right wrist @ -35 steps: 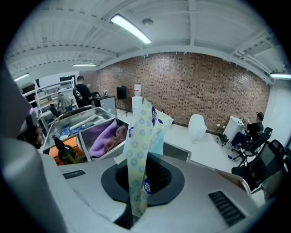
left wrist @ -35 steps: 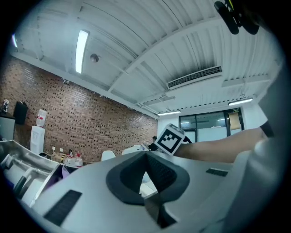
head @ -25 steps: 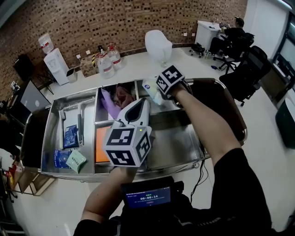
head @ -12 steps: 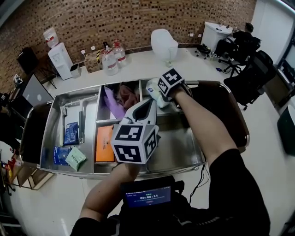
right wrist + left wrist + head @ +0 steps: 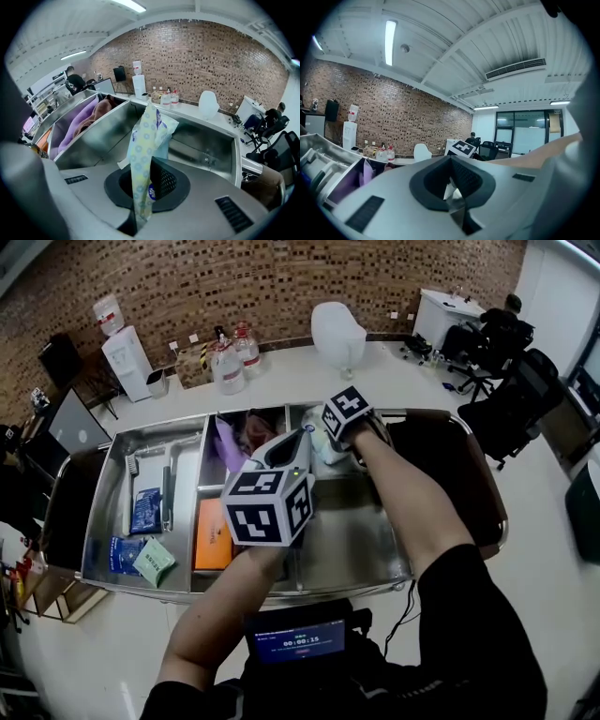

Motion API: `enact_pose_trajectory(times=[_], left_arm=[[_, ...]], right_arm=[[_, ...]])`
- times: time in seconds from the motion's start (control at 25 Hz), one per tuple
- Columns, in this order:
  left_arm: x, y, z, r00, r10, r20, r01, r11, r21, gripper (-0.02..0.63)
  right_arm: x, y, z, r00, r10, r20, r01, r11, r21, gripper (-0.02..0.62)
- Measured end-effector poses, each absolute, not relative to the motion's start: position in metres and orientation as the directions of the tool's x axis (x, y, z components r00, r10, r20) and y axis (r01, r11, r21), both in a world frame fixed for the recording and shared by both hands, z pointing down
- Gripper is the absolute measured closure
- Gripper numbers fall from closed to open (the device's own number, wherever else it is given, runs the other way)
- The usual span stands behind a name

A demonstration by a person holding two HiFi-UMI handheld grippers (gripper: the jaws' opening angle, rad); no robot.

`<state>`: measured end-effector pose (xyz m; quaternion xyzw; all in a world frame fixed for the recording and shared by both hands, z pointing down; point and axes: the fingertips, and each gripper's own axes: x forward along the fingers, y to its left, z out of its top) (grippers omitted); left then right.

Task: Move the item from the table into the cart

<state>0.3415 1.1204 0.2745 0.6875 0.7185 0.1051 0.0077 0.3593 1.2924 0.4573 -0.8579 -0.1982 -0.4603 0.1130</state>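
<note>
A pale yellow and blue tissue pack [image 5: 149, 136] stands up between the jaws of my right gripper [image 5: 143, 197], which is shut on its lower end. In the head view the right gripper [image 5: 328, 437] points steeply down and holds the tissue pack [image 5: 315, 427] over the back of the steel cart's [image 5: 361, 535] right compartment. My left gripper [image 5: 300, 437] hovers level over the cart's middle, just left of the pack. In its own view the left gripper [image 5: 452, 190] has its jaws together with nothing held.
The cart's middle back bin holds purple and brown cloth [image 5: 239, 435]. An orange packet [image 5: 211, 535], blue packets [image 5: 143, 512], a green packet [image 5: 153, 563] and long tools [image 5: 167, 488] lie further left. Water bottles [image 5: 230, 367] stand on the white counter behind. A brown seat [image 5: 450, 474] is on the right.
My right gripper has sunk a little with the tissue pack toward the right compartment. My left gripper has shifted forward over the cart.
</note>
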Motion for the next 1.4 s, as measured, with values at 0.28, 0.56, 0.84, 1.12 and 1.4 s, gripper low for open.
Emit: enact_pose_trajectory(times=[0.28, 0.56, 0.84, 1.12, 1.4], left_arm=[[0.362, 1.156, 0.288, -0.007, 0.98, 0.198, 0.982, -0.031, 0.186, 0.6], [0.369, 1.167, 0.285, 0.014, 0.979, 0.204, 0.982, -0.052, 0.181, 0.6], [0.36, 1.162, 0.276, 0.003, 0.983, 0.186, 0.984, -0.036, 0.176, 0.6], [0.333, 1.134, 0.243, -0.043, 0.994, 0.1, 0.995, 0.033, 0.099, 0.6], [0.309, 1.074, 0.206, -0.086, 0.996, -0.019, 0.992, 0.087, 0.086, 0.6]], right_arm=[[0.361, 1.296, 0.463, 0.498, 0.232, 0.835, 0.446, -0.895, -0.018, 0.595], [0.358, 1.298, 0.459, 0.509, 0.23, 0.83, 0.447, -0.894, -0.027, 0.511], [0.35, 1.29, 0.443, 0.533, 0.218, 0.817, 0.445, -0.894, -0.052, 0.429], [0.338, 1.263, 0.405, 0.593, 0.234, 0.77, 0.431, -0.9, -0.058, 0.411], [0.326, 1.195, 0.331, 0.767, 0.216, 0.604, 0.341, -0.935, -0.098, 0.411]])
